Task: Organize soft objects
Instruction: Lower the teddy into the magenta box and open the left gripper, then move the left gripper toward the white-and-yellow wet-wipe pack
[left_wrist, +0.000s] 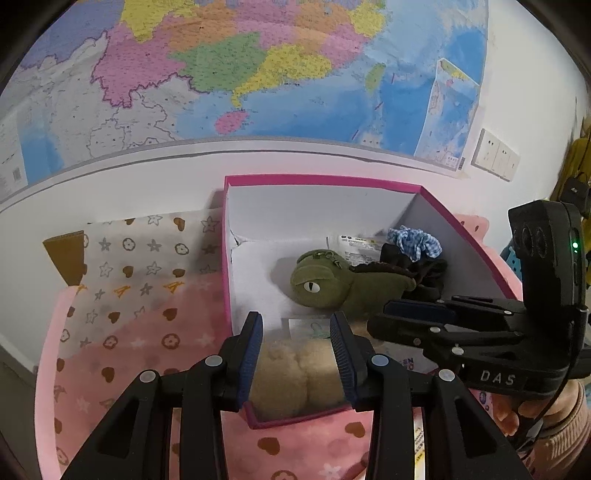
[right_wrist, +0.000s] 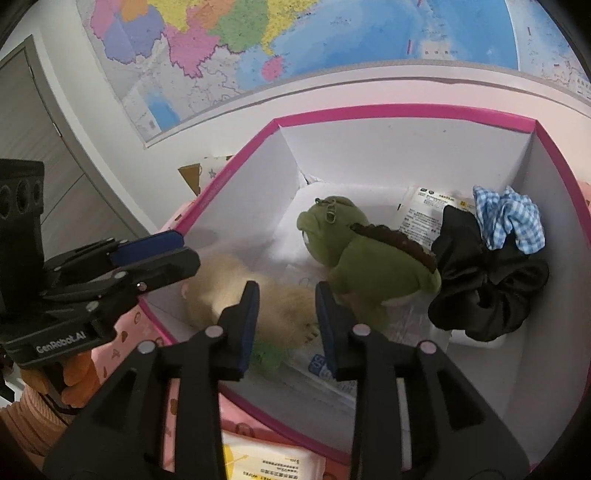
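A white box with a pink rim (left_wrist: 321, 181) (right_wrist: 406, 110) stands on a pink blanket. Inside lie a green plush reptile (left_wrist: 321, 280) (right_wrist: 369, 254), a black scrunchie (right_wrist: 487, 280), a blue checked scrunchie (right_wrist: 509, 218) and a beige plush toy (left_wrist: 299, 376) (right_wrist: 221, 284) against the near wall. My left gripper (left_wrist: 295, 317) (right_wrist: 184, 251) reaches over the near-left rim with its jaws apart, the beige plush showing in the gap below them. My right gripper (right_wrist: 284, 288) (left_wrist: 376, 315) hangs open above the plush's paw, gripping nothing.
Printed packets (right_wrist: 421, 218) lie on the box floor. The pink blanket (left_wrist: 129, 350) with hearts and stars and a patterned pillow (left_wrist: 140, 254) spread to the left. A wipes packet (right_wrist: 273, 465) lies in front. Behind are a wall map (left_wrist: 221, 74) and sockets (left_wrist: 495, 155).
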